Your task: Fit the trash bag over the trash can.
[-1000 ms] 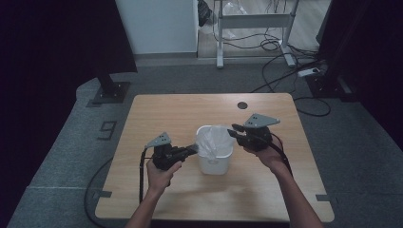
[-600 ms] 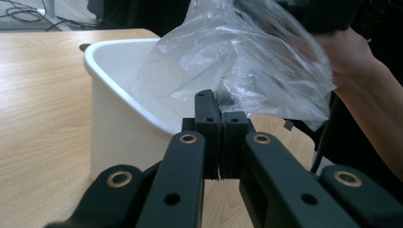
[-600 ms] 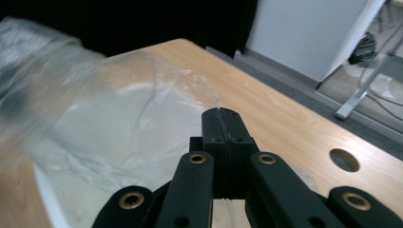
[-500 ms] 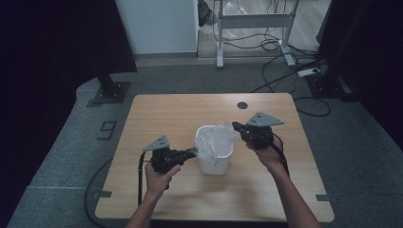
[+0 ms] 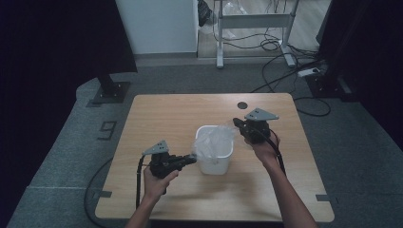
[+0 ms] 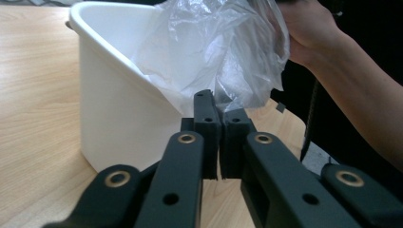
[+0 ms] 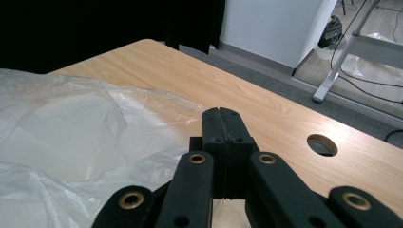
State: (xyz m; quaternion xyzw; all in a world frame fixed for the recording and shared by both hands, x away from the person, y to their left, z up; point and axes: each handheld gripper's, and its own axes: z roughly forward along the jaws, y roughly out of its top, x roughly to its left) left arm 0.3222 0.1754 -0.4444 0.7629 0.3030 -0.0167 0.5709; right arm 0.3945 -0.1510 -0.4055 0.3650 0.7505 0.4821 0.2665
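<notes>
A white plastic bin [image 5: 215,162] stands mid-table with a clear plastic bag [image 5: 211,140] in it. My left gripper [image 5: 191,159] sits at the bin's left near side, shut on the bag's lower edge. In the left gripper view its jaws [image 6: 218,102] have just eased a hair apart and still pinch the bag [image 6: 218,47] beside the bin [image 6: 114,104]. My right gripper [image 5: 236,122] is at the bin's far right corner, shut on the bag's upper edge. In the right gripper view its jaws [image 7: 222,113] are pressed together above the bag [image 7: 85,142].
The wooden table [image 5: 166,114] has a round cable hole [image 5: 243,105] behind the right gripper, also seen as a hole [image 7: 321,144] in the right gripper view. Past the far edge stand a white panel [image 5: 157,23] and a metal desk frame [image 5: 254,21] with floor cables.
The bag's mouth is drawn out more between the two grippers, up toward the right one. The left gripper has slipped slightly toward the near side of the bin.
</notes>
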